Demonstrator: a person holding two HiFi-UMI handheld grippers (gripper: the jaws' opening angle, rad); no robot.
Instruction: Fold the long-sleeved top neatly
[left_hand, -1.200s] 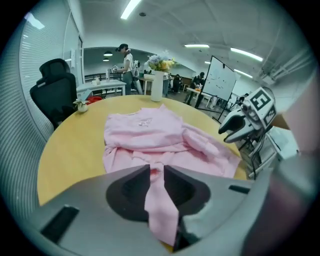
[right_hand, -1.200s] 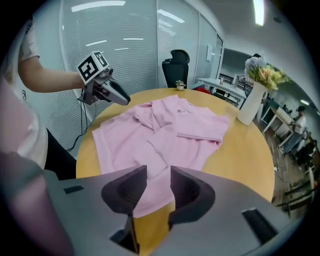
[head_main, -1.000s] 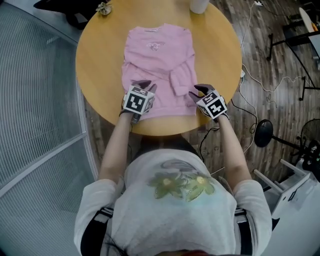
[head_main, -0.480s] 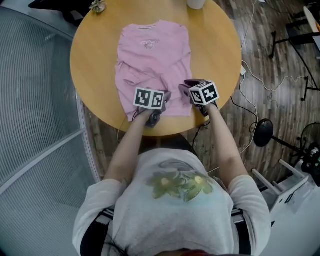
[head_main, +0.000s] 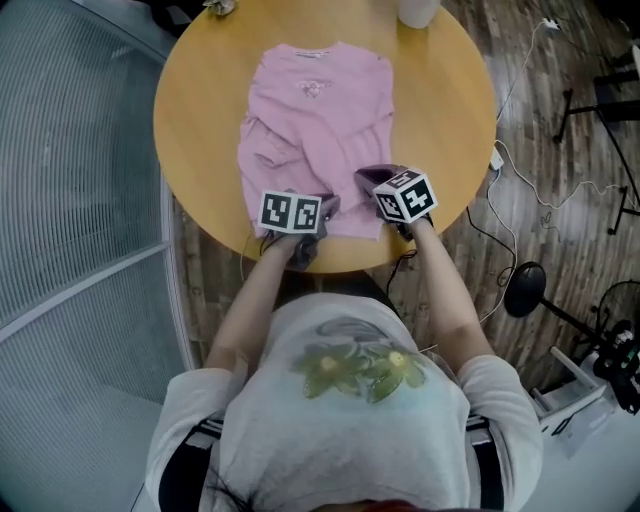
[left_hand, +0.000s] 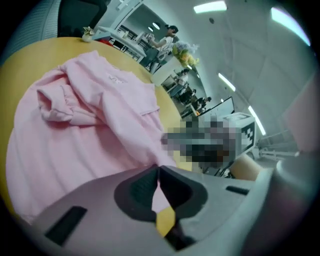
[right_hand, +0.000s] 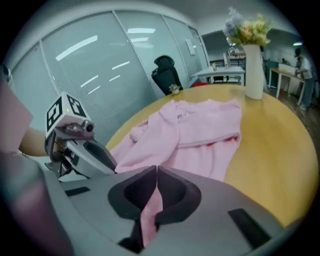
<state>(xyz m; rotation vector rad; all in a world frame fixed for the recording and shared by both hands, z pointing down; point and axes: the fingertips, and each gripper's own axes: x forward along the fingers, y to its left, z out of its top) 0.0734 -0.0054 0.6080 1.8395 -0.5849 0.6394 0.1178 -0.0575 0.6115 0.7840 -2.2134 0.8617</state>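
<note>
A pink long-sleeved top (head_main: 320, 110) lies flat on the round wooden table (head_main: 450, 110), neck at the far side and both sleeves folded across the body. Both grippers are at its near hem. The left gripper (head_main: 322, 208) is shut on the hem fabric (left_hand: 90, 135), and pink cloth shows between its closed jaws (left_hand: 159, 169). To its right, the right gripper (head_main: 370, 180) has just closed its jaws (right_hand: 154, 171) on the hem, with a strip of the top (right_hand: 195, 130) pinched between them.
A white vase (head_main: 418, 10) with flowers (right_hand: 247, 27) stands at the table's far edge. A small object (head_main: 222, 6) sits at the far left. White cables (head_main: 520, 90) and a black stand base (head_main: 525, 290) lie on the wood floor to the right. A glass partition stands to the left.
The left gripper has slid right along the near hem and rolled. The right gripper has moved in onto the hem and closed on it.
</note>
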